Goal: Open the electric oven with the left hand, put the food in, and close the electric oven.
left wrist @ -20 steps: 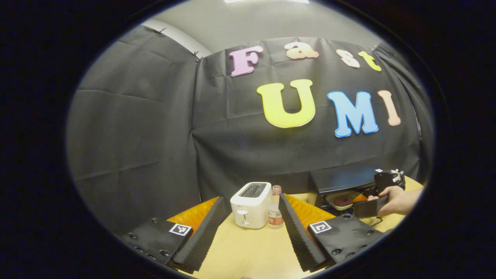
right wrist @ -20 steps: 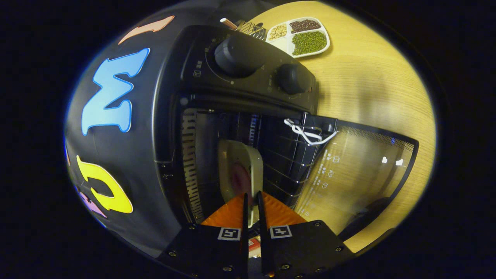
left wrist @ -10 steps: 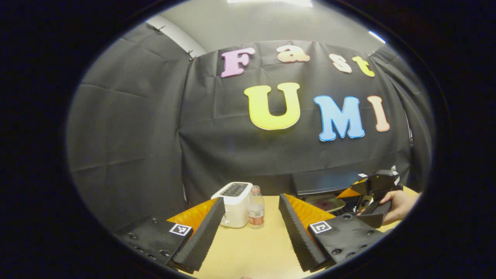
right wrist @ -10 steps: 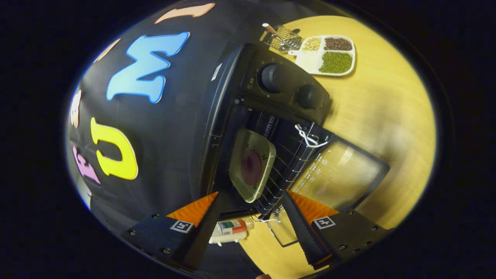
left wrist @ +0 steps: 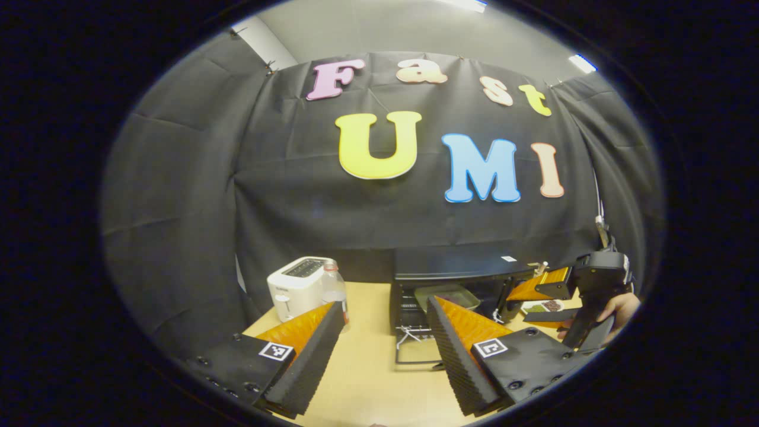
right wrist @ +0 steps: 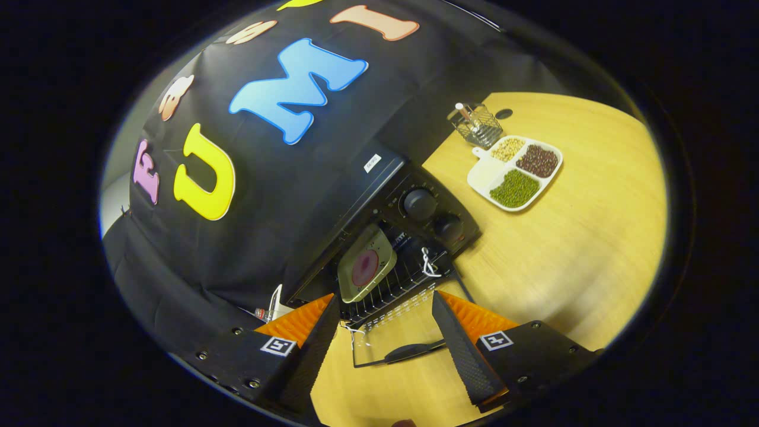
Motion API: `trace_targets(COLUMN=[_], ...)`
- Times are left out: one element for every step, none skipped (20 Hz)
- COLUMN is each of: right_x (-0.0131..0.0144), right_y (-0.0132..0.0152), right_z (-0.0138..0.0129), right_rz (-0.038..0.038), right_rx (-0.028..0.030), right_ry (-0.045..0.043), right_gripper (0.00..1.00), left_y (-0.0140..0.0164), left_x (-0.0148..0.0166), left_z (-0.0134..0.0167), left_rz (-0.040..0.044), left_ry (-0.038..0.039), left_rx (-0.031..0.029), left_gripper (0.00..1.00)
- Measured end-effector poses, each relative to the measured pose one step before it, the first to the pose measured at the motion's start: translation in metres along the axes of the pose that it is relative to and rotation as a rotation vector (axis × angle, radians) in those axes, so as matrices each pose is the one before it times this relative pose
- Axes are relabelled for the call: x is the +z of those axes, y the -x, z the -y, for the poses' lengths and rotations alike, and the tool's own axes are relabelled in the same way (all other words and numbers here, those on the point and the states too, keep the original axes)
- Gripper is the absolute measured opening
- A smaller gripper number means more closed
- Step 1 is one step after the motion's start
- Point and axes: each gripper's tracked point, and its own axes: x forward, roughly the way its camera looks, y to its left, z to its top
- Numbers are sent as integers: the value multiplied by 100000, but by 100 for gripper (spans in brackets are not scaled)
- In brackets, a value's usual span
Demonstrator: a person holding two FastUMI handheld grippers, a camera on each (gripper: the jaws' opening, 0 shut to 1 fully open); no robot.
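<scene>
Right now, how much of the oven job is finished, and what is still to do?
Done: the oven is open, its glass door folded down flat, and the plate of food sits on the rack inside. In hand: nothing; the right gripper is open and clear of the plate, and the left gripper is open too. Left: closing the door.

White toaster (left wrist: 295,287); bottle (left wrist: 335,289) beside; bean tray (right wrist: 514,173); wire basket (right wrist: 478,123)

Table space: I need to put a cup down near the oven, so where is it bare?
Bare wood lies right of the oven, in front of the bean tray. Also between toaster and oven. Crowded: the lowered door fills the oven's front.
</scene>
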Motion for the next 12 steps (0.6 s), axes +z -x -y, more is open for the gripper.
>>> trace_targets(right_x=[572,679,622,684,432,504,616,754,599,671,491,406], right_y=[978,947,966,908,1164,1080,935,949,826,864,802,643], right_z=[643,472,670,699,1147,823,436,719,724,632,553,449], right_rz=[1841,2312,2521,2450,1650,1681,2266,2947,3353,3212,2614,1808], right_rx=[-37,382,-554,-538,-1908,-1488,-1059,-1366,-1588,-1017,-1319,-1181], right_ry=[3497,3860,4519,5120,5327,5397,5982,6518,6415,5574,4381,2696], right_gripper=[97,97,97,96,97,96,97,97,97,97,98,98], left_y=[-85,-16,-299,-130,-120,-357,-162,-343,-576,-607,-591,-645], left_x=[-826,-837,-961,-1053,-1127,-1046,-1077,-1209,-1441,-1161,-1013,-935], left_z=[1056,1027,1074,925,792,726,612,666,720,582,542,400], left_rz=[-1883,-1946,-2337,-2489,-2800,-2551,-2596,-3105,-3498,-2923,-2696,-2581], left_ry=[752,949,1019,1061,1124,964,891,770,397,101,-417,-1047], left_rx=[-2063,-2170,-2041,-1889,-1840,-1495,-1335,-1390,-1371,-1083,-911,-498], left_gripper=[95,95,91,95,93,91,95,97,99,95,95,95])
